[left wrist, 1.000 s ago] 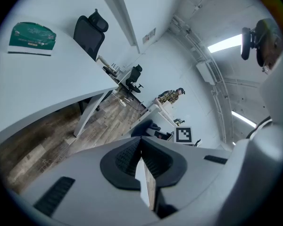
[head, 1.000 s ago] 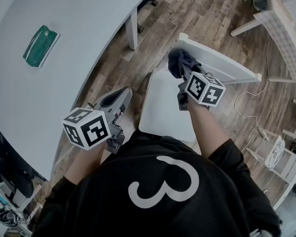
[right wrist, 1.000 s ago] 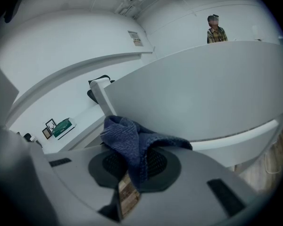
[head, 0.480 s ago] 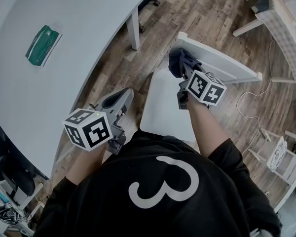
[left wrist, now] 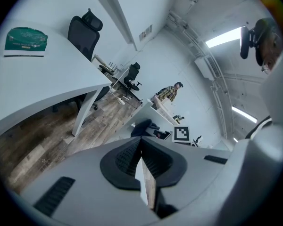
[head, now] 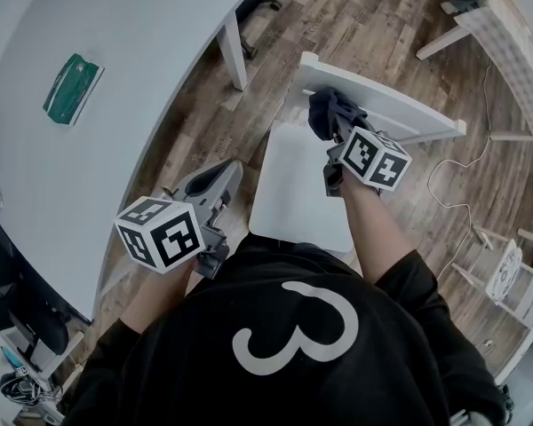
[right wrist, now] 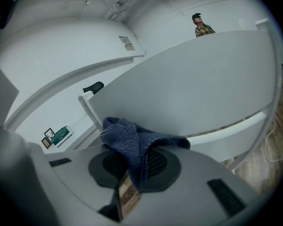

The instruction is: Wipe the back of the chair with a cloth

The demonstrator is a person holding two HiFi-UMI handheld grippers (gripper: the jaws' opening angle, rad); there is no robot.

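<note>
A white chair stands in front of me, its seat (head: 295, 185) below and its backrest (head: 386, 109) beyond. My right gripper (head: 336, 124) is shut on a dark blue cloth (head: 325, 112), which rests against the left part of the backrest. In the right gripper view the cloth (right wrist: 134, 142) bunches out between the pads, right in front of the broad white backrest (right wrist: 193, 88). My left gripper (head: 220, 177) hangs left of the seat over the floor, shut with nothing in it; in its own view the pads (left wrist: 144, 161) meet.
A large white table (head: 98, 105) fills the left, with a green packet (head: 71, 87) on it. White wooden furniture (head: 506, 34) stands at the far right, with a white cable (head: 449, 193) on the wooden floor. A person (left wrist: 169, 92) stands far off.
The right gripper and cloth have shifted slightly up and along the chair's backrest. The left gripper has hardly moved.
</note>
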